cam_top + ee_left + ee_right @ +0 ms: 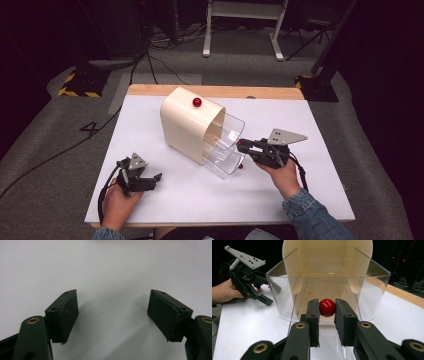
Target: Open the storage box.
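The right hand-held gripper (327, 311) pinches the red ball knob (327, 307) of the upper clear drawer (284, 290), pulled out of a cream cabinet (185, 125) on the white bench (150, 200), while the left hand-held gripper (112, 312) rests wide open, empty, over the bench.

A cream cabinet (186, 127) is holding clear drawers (327, 290) with glossy red knobs (327, 307); the table (150, 130) is showing white.
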`<action>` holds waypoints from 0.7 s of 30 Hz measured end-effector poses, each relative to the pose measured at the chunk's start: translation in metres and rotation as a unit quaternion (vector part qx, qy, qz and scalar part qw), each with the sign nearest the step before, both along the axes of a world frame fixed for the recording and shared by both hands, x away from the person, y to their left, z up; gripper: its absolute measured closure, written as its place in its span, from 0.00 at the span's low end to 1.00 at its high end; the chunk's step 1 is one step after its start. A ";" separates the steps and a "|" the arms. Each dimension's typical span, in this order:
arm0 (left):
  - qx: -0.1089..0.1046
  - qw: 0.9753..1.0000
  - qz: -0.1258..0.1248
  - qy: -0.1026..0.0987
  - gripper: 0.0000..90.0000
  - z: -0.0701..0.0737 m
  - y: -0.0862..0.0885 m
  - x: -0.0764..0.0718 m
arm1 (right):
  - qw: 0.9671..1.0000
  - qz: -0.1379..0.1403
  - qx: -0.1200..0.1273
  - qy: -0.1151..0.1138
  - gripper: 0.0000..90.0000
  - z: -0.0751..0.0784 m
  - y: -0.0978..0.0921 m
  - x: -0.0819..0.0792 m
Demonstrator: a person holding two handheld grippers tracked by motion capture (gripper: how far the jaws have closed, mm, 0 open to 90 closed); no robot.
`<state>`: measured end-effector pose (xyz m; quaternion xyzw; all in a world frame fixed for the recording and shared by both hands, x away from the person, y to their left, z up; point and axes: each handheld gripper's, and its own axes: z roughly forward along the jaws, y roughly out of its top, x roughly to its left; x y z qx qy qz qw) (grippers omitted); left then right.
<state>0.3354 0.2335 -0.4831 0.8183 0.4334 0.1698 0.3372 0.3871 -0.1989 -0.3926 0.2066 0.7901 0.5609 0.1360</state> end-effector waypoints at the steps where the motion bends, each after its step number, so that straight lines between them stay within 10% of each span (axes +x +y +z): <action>1: 0.000 1.000 0.000 0.000 0.28 0.000 0.000 0.000 | 1.000 0.000 -0.001 0.000 0.82 0.000 -0.001 0.000; 21: -0.001 1.000 0.000 0.000 0.28 0.000 0.000 0.000 | 1.000 -0.018 -0.020 0.012 0.58 -0.012 -0.004 -0.003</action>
